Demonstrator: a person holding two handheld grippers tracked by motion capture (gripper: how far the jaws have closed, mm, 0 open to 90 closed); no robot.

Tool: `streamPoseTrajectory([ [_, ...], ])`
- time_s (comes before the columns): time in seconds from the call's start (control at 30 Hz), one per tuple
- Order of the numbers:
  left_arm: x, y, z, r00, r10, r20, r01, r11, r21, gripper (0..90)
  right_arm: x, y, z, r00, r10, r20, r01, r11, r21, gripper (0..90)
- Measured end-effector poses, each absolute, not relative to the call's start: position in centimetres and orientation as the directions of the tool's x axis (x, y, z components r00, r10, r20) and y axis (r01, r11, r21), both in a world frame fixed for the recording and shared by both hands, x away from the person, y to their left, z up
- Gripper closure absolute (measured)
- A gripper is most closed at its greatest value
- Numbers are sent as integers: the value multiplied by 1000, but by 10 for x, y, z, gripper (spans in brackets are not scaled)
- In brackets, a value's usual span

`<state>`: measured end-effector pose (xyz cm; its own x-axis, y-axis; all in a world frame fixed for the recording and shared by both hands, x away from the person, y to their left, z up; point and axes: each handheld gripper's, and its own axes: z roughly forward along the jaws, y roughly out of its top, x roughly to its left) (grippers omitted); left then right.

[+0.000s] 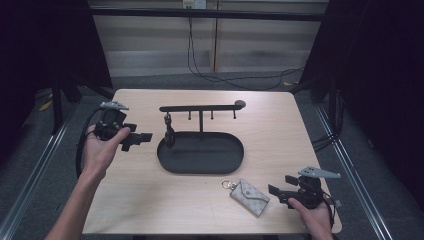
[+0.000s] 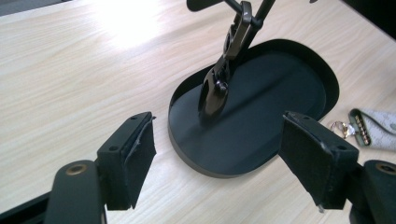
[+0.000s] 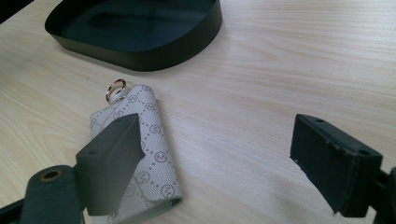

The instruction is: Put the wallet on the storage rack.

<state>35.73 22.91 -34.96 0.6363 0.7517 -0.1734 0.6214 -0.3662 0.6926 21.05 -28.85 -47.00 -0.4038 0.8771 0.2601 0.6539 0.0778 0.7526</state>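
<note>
A black oval tray (image 1: 220,150) sits mid-table, with a T-shaped hook stand (image 1: 200,108) rising from it. A dark metal clip (image 1: 169,133) hangs from the stand's left hook, its lower end (image 2: 215,88) just above the tray floor (image 2: 289,84). My left gripper (image 1: 142,137) is held level just left of the tray, jaws open and empty (image 2: 218,121), pointing at the clip. A grey patterned key pouch (image 1: 249,196) with a metal ring (image 3: 115,88) lies flat near the front edge. My right gripper (image 1: 280,186) is open just right of the pouch (image 3: 149,154), its left jaw over the pouch's near end (image 3: 217,123).
The wooden table (image 1: 280,130) has bare surface on both sides of the tray. The tray's wall (image 3: 140,51) stands just beyond the pouch. Cables run across the floor behind the table (image 1: 235,80). Metal rails flank the table on either side.
</note>
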Motion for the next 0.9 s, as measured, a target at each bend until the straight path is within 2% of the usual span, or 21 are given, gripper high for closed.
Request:
streamPoseTrajectory([
  [0.13, 350, 229, -355, 638, 756, -144, 607, -379, 698, 264, 210, -289, -470, -403, 878, 259, 653, 77, 753, 167],
  [0.2, 344, 228, -359, 626, 769, -129, 602, -371, 707, 227, 210, -289, -470, -398, 880, 257, 655, 77, 751, 174],
  [0.3, 334, 229, -368, 641, 757, -122, 582, -376, 721, 254, 210, -289, -470, -393, 883, 257, 655, 73, 752, 177],
  [0.77, 285, 247, -407, 664, 719, -205, 571, -311, 760, 287, 213, -287, -467, -400, 879, 259, 671, 89, 736, 191],
  [0.9, 273, 250, -417, 661, 724, -199, 569, -310, 762, 279, 213, -285, -464, -405, 876, 263, 667, 86, 740, 191],
])
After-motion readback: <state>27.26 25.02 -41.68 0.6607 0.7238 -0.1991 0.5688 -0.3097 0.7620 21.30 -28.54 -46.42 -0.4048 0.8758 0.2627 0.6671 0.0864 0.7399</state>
